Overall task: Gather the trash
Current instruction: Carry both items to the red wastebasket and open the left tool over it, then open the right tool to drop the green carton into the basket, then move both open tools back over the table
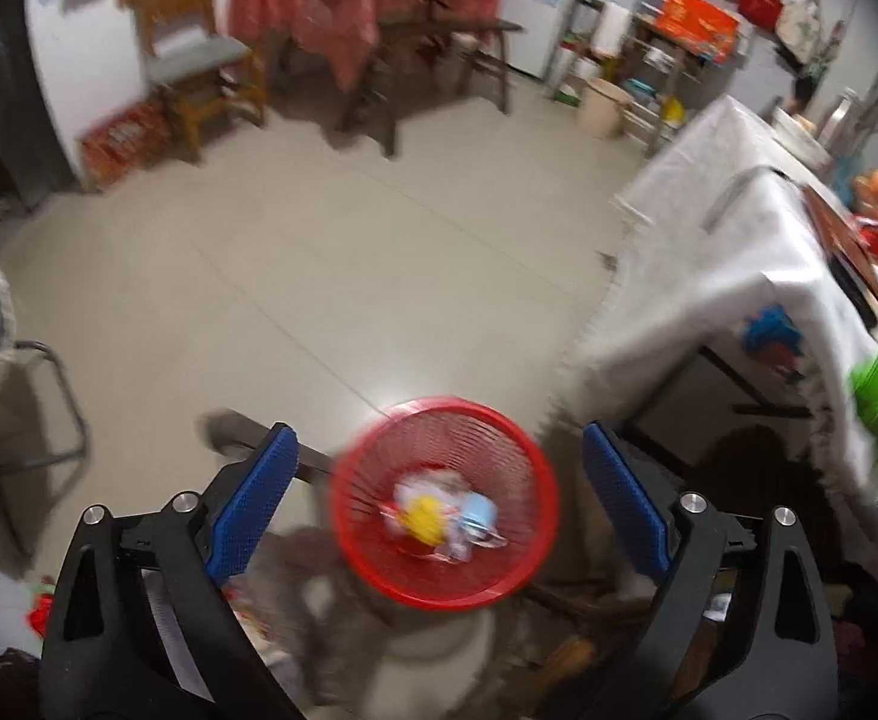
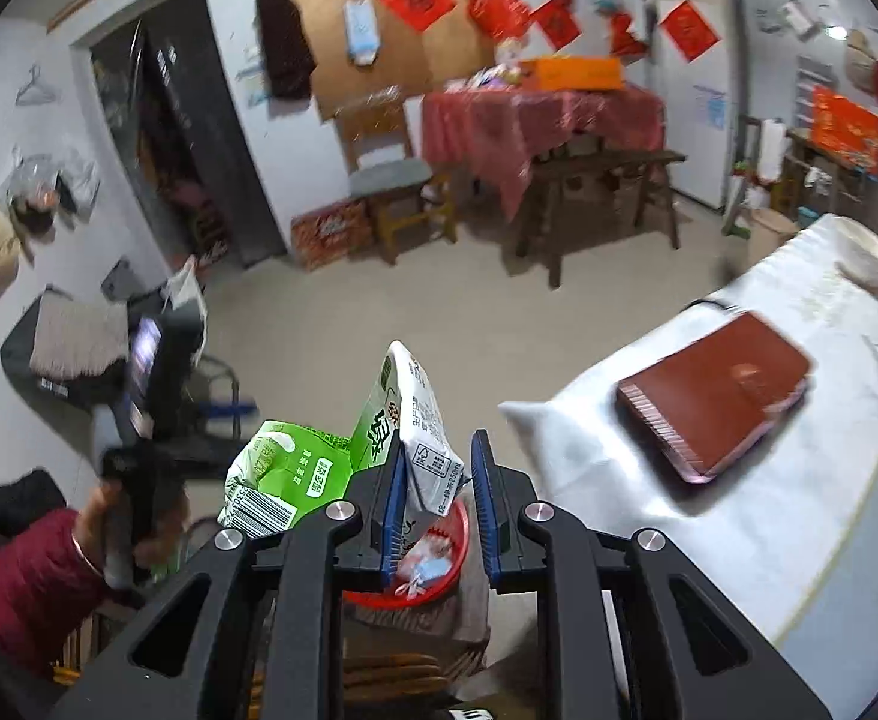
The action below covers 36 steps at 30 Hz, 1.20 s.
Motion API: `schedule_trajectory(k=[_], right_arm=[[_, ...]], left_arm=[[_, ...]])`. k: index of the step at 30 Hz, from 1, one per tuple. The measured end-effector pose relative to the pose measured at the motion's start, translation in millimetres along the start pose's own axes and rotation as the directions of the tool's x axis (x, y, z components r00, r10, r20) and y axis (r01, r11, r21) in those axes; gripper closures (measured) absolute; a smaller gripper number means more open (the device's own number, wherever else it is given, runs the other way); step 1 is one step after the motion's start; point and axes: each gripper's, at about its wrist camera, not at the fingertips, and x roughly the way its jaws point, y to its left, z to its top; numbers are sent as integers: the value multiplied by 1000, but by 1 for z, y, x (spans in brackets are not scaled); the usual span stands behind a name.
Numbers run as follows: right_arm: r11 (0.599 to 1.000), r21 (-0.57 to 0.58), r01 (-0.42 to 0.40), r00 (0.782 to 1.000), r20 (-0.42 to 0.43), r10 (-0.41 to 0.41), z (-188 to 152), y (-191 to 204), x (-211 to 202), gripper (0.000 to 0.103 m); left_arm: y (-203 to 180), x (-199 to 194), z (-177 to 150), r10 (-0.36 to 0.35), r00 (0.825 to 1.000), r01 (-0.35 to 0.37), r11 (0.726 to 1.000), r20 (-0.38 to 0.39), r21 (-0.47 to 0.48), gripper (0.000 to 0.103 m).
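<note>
Two wrist views show trash being gathered into a red basket (image 1: 445,504). In the left wrist view the basket sits at lower centre, blurred, directly under the left gripper (image 1: 439,498), whose blue pads (image 1: 253,504) stand wide apart with nothing between them. Scraps (image 1: 439,516) of white, yellow and pale blue lie in the basket's bottom.

In the right wrist view the right gripper (image 2: 439,498) fills the bottom centre. A crushed green and white carton (image 2: 403,414) rises out from between its jaws, up and to the left. The left pad lies against the carton; a gap shows between the carton and the right pad, so I cannot tell whether it is truly clamped. The basket (image 2: 460,531) shows just below and behind the jaws, partly hidden by them.

Outward from there, a white cloth-covered table (image 2: 739,540) takes the right side of that view, with a brown book (image 2: 715,396) lying flat on it. At lower left a hand (image 2: 139,516) in a dark red sleeve (image 2: 25,576) grips a black handle. Pale floor (image 1: 319,276) spreads through the middle of both views. A red-clothed table (image 2: 535,120) stands against the far wall at upper centre, with a wooden chair (image 2: 391,180) to its left
</note>
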Motion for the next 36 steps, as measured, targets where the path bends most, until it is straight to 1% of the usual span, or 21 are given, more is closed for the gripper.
schedule_trajectory(k=[3, 5, 6, 7, 8, 9, 13, 16, 21, 24, 27, 29, 31, 36], right_arm=[[999, -24, -30, 997, -72, 28, 2, 15, 33, 82], [998, -34, -53, 992, -114, 49, 5, 26, 54, 80], [997, -41, -62, 990, -132, 56, 6, 31, 65, 74], [996, -58, -67, 987, -151, 58, 8, 39, 78, 50], [996, -71, -52, 987, -153, 40, 8, 43, 84, 40], [996, -91, -25, 990, -141, 12, 7, 48, 88, 36], [988, -155, 7, 992, -124, -26, -1, 58, 81, 37], [980, -190, 67, 994, -67, -81, -4, 58, 58, 36], [980, -172, 104, 994, -7, -107, -11, 42, 21, 36], [980, -145, 134, 991, 33, -130, -15, 33, -2, 35], [980, -115, 163, 985, 78, -154, -19, 17, -26, 30], [979, -88, 186, 978, 113, -175, -23, 7, -46, 30], [977, -67, 202, 972, 137, -191, -27, -3, -59, 27], [966, 15, 258, 944, 206, -256, -45, -39, -100, 20]], left_arm=[[23, -18, 6, 78, 995, -76, 997, 59, -32, 8], [36, -31, 10, 113, 989, -106, 992, 95, -68, 7], [43, -37, 11, 120, 987, -111, 990, 110, -85, 7], [48, -43, 12, 124, 985, -111, 988, 124, -103, 7], [50, -48, 14, 121, 984, -106, 988, 133, -116, 7], [51, -51, 15, 119, 983, -102, 988, 138, -119, 7], [41, -55, 19, 130, 978, -114, 988, 166, -104, 7], [24, -57, 20, 113, 977, -104, 993, 178, -63, 7], [-14, -65, 22, 105, 971, -112, 993, 213, 21, 7], [-37, -74, 23, 81, 966, -99, 993, 246, 65, 7], [-62, -84, 25, 57, 960, -89, 991, 274, 105, 7], [-77, -88, 24, 42, 957, -82, 988, 287, 127, 7], [-98, -94, 23, 24, 953, -76, 984, 302, 163, 7], [-151, -102, 23, -27, 947, -56, 967, 321, 249, 7]])
